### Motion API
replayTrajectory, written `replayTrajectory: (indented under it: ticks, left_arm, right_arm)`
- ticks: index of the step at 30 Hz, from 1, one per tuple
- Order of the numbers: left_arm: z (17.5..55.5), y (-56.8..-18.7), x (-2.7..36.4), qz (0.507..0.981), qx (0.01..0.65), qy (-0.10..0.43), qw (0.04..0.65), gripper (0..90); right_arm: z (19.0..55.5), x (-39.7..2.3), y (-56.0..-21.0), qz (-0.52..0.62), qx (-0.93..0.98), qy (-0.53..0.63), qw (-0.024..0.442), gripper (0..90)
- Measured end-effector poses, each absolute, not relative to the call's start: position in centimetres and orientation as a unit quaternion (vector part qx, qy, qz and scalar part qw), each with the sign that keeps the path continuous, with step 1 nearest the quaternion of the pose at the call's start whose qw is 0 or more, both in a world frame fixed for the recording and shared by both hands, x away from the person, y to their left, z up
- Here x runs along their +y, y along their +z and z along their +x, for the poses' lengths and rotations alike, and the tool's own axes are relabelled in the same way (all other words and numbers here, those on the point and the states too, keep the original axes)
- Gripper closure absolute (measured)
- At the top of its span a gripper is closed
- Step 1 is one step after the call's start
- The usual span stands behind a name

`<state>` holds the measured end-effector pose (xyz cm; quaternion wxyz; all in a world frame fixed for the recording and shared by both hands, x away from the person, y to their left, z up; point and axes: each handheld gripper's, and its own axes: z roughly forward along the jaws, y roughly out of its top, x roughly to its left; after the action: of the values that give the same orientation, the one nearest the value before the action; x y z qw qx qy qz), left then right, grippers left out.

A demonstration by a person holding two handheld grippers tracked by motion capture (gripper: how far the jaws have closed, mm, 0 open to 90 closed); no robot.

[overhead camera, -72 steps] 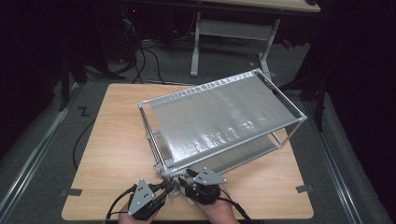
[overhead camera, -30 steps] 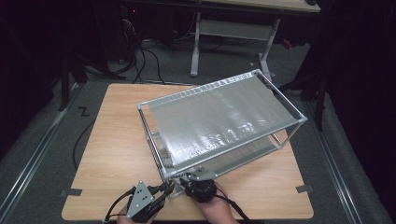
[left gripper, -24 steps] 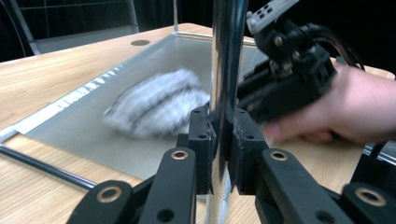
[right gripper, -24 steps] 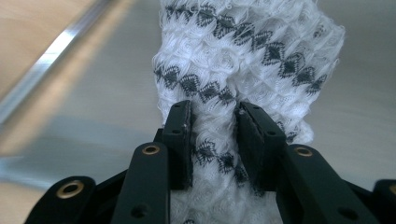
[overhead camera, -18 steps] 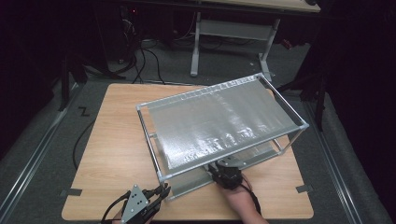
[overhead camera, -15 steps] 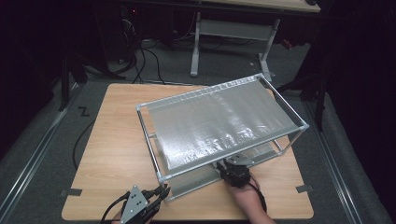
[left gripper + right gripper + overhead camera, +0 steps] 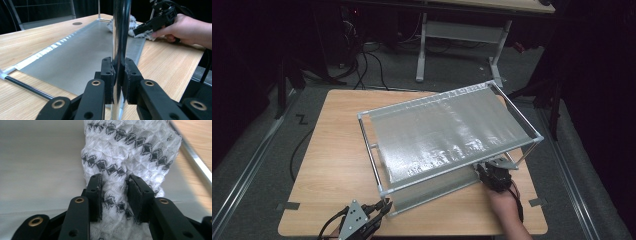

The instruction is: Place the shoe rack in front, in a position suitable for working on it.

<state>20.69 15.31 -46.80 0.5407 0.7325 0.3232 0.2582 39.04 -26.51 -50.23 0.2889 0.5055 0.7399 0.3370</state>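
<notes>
A chrome-framed rack [image 7: 373, 150] with two grey sheet shelves stands skewed on the wooden table [image 7: 332, 150]. My left gripper [image 7: 384, 206] is shut on the rack's near-left upright post [image 7: 121, 30], whose chrome tube is pinched between the pads [image 7: 120, 75]. My right gripper [image 7: 486, 172] sits at the rack's front right, under the upper shelf [image 7: 447, 132]. It is shut on a white knitted cloth with black diamonds [image 7: 130, 150], bunched between the jaws [image 7: 113, 195] and resting on the lower shelf [image 7: 37, 157]. The left gripper view shows that hand [image 7: 185, 27] and the cloth [image 7: 131, 22] farther off.
The upper shelf overhangs the lower one and hides most of it from above. Thin chrome rails [image 7: 25, 86] run along the rack's base. Bare table lies left of the rack [image 7: 332, 130]. A metal stand [image 7: 462, 35] and cables are on the floor beyond the table.
My right hand has slid from beside the left gripper to the right along the rack's front, carrying the cloth over the lower shelf. The left gripper has kept its grip on the post.
</notes>
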Motion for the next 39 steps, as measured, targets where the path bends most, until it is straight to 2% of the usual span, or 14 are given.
replayTrajectory:
  ticks: [11, 39]
  left_arm:
    - [20.6, -46.9, 15.7, 0.731, 0.322, 0.259, 0.543, 80.5]
    - [20.7, -47.0, 15.8, 0.732, 0.313, 0.258, 0.547, 80.4]
  right_arm:
    - [39.6, -30.7, -49.8, 0.544, 0.708, 0.316, 0.32, 64.0]
    - [39.9, -30.9, -50.1, 0.562, 0.699, 0.33, 0.294, 65.2]
